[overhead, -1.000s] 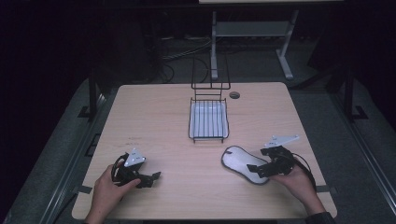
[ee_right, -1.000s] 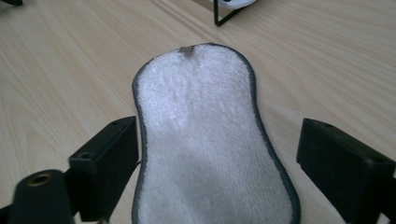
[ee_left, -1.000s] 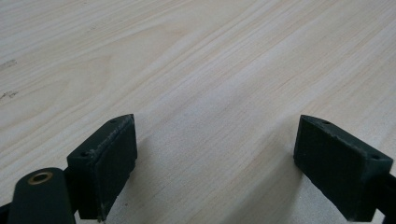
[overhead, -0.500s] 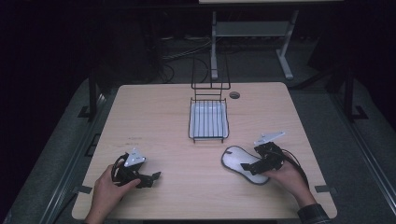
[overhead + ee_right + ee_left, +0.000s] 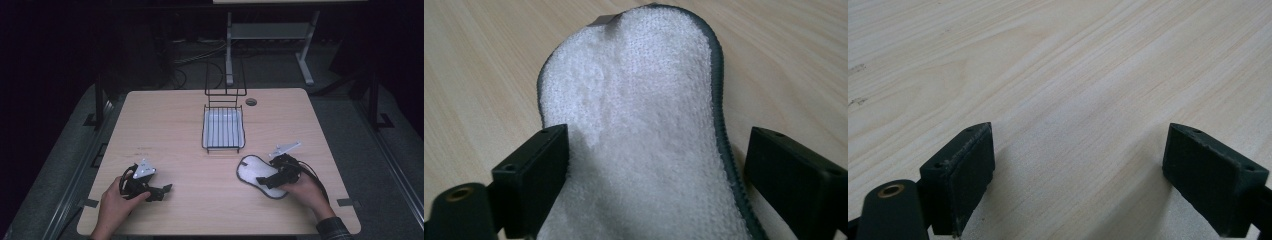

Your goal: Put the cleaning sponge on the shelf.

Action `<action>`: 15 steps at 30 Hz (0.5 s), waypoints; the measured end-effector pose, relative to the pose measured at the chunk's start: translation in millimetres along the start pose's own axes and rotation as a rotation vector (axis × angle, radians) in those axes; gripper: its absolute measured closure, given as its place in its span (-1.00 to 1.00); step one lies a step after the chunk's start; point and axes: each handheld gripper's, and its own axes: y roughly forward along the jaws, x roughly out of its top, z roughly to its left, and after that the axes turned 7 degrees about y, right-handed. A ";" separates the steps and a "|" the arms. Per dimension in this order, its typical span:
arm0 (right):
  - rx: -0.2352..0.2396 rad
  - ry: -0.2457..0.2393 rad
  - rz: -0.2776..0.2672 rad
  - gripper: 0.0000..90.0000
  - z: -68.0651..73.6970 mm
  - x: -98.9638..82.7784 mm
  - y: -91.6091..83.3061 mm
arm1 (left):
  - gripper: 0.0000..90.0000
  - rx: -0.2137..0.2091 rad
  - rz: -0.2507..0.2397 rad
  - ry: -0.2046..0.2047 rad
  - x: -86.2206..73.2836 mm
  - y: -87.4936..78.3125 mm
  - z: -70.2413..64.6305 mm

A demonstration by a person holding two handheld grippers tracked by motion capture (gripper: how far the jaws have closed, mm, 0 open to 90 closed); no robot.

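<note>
Resting near the front edge of the bench (image 5: 200, 125), toward its left corner: left gripper (image 5: 159, 190), jaws wide apart over bare pale wood-grain top, nothing between them.

Toward the front right corner: right gripper (image 5: 264, 181), jaws having just closed a little yet standing apart, one to each side of the insole (image 5: 252, 171) and over it; whether the pads (image 5: 536, 175) touch it cannot be told.

Insole: flat, foot-shaped, waisted in the middle; white looped terry face, dark stitched binding round the rim. Lies flat on the bench, just in front of the wire tray. Likely very light, soft and floppy, not fragile; will sag if lifted by one end. Best taken across the narrow waist, pinching both bound edges, or by nipping the rim.

Centre, toward the back edge: wire tray (image 5: 223, 147), black rods, white liner, upright wire back.
</note>
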 end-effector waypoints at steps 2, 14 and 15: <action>-0.001 -0.008 -0.001 -0.70 0.5 -0.2 0.0 | -0.72 0.000 -0.001 0.000 0.0 0.0 0.0; 0.012 -0.044 0.002 -0.45 3.8 0.6 -3.7 | -0.72 0.001 -0.002 0.000 -0.1 0.2 -0.1; 0.007 -0.049 0.003 -0.43 5.0 1.0 -4.3 | -0.72 0.000 -0.002 0.000 -0.1 0.2 -0.1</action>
